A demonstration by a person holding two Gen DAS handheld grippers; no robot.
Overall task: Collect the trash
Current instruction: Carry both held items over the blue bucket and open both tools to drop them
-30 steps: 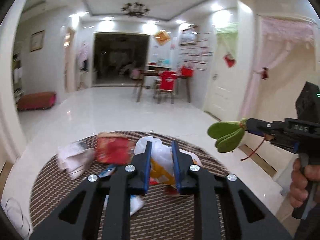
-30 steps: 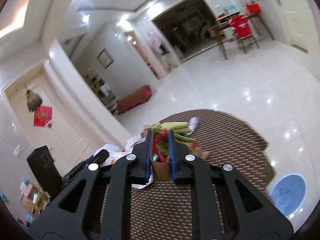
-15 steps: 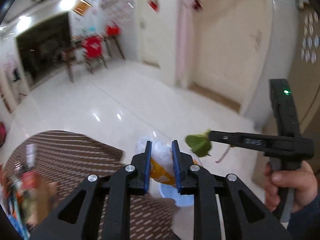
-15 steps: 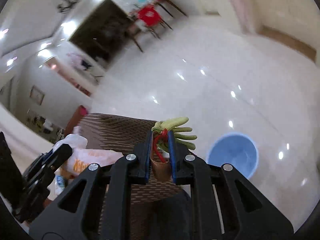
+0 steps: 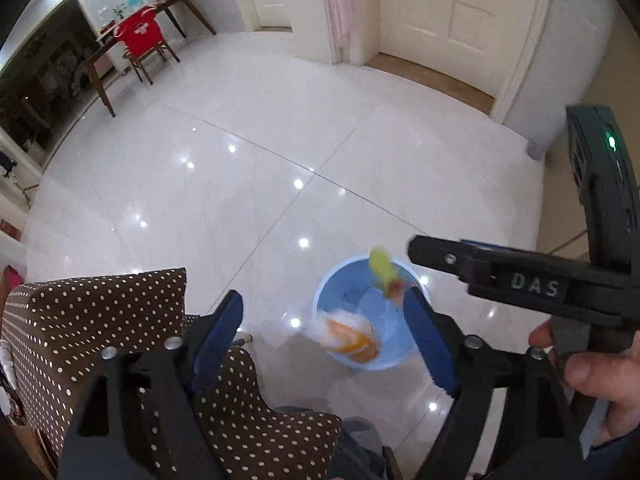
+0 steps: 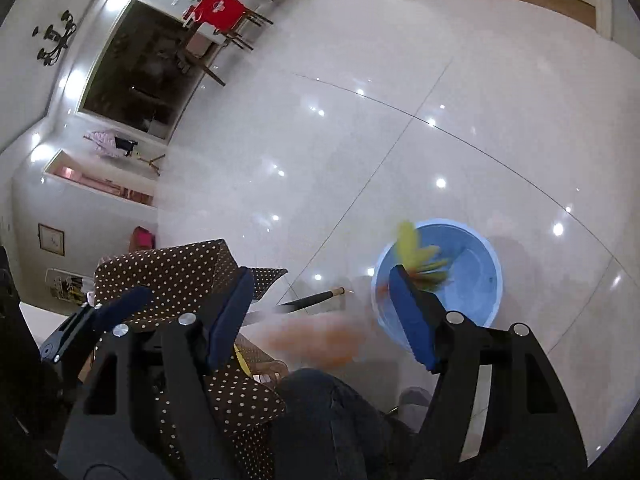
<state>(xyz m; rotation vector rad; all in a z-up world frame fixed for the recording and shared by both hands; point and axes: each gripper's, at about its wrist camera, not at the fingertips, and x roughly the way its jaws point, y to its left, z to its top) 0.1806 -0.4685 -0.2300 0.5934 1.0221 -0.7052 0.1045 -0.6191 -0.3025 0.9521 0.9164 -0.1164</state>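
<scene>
On white tile floor [image 5: 280,140]: blue bin [image 5: 344,280], dotted cloth [image 5: 80,320].

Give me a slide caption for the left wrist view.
Left gripper, jaws just opened, drops a white-and-orange wrapper into the blue bin.

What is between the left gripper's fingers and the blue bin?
In the left wrist view, only the falling white-orange bag: left gripper has just opened above the bin.

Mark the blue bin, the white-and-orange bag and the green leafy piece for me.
blue bin [image 5: 394,362]: left wrist view, near outer wall.
white-and-orange bag [image 5: 346,334]: left wrist view, blurred middle.
green leafy piece [image 6: 412,246]: right wrist view, blurred yellow-green leaves.
</scene>
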